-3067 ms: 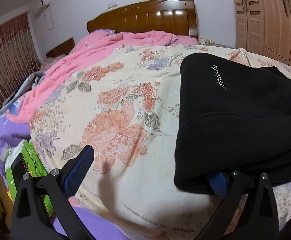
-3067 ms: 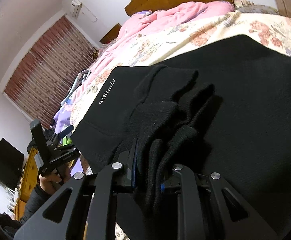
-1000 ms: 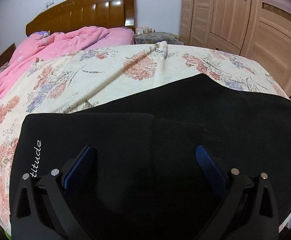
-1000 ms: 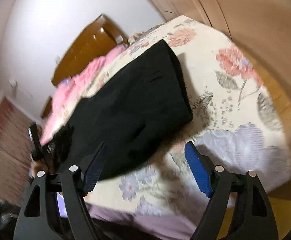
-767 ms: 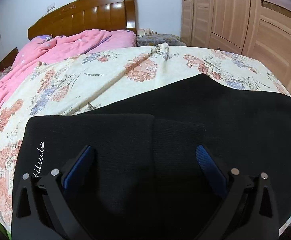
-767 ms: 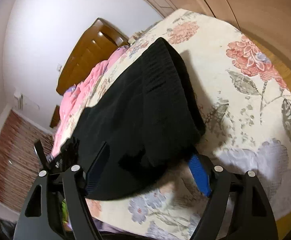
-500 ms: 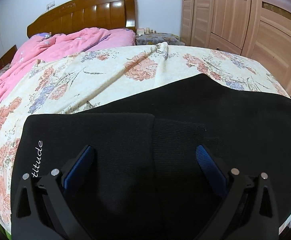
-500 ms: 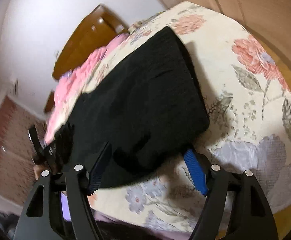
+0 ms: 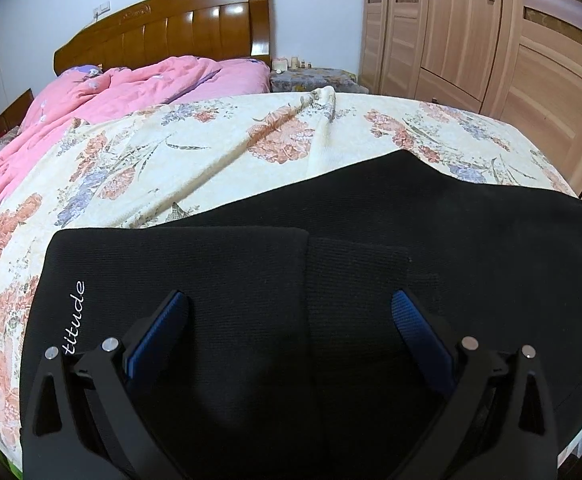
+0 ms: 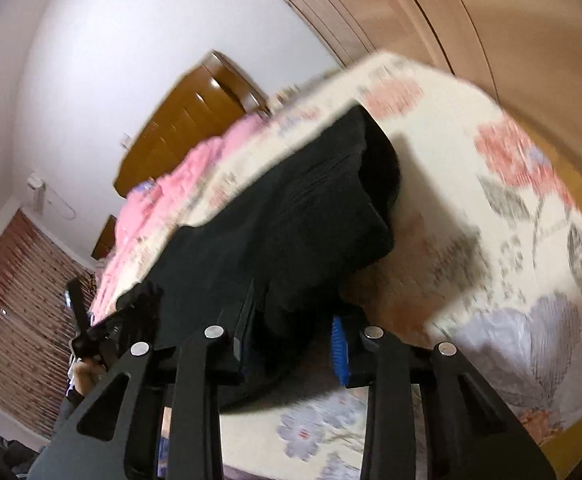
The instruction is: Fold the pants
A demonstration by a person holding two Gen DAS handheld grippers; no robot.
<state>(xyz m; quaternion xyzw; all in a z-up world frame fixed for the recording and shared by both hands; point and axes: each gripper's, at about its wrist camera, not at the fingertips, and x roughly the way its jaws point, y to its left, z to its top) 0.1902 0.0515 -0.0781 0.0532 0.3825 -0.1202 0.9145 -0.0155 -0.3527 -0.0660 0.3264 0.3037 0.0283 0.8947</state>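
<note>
The black pants (image 9: 371,248) lie on the bed, spread over the floral bedspread (image 9: 195,160) at the end farthest from the wooden headboard (image 9: 163,28). One layer is folded over another: the upper flap, with white script lettering (image 9: 76,316) near its edge away from the wardrobe, ends in a straight edge, and a ribbed band of the same black cloth shows just beside that edge.

The left gripper (image 9: 289,328) hangs over the folded part of the pants, pointing toward the headboard. Its fingers (image 9: 159,332) stand wide apart, the blue pads facing each other with nothing pinched between them; black cloth fills the view below, and whether the tips touch it cannot be told.

In the right wrist view, which is blurred, the right gripper (image 10: 291,336) is at the pants' end nearest the wardrobe (image 10: 471,20), by the corner of the bed farthest from the headboard. Its fingers (image 10: 338,346) have just been closing and now have a thick fold of black cloth (image 10: 291,240) between them; the cloth bunches up out of the grip and its end stands raised off the bedspread, casting a shadow on it. The pad on the headboard side is buried in the fabric, while the blue pad opposite remains partly visible at the cloth's edge.

A pink quilt (image 9: 103,96) is heaped against the headboard. Far from the wardrobe, the right wrist view shows the left gripper over the other end of the pants, with reddish curtains (image 10: 19,300) behind it.
</note>
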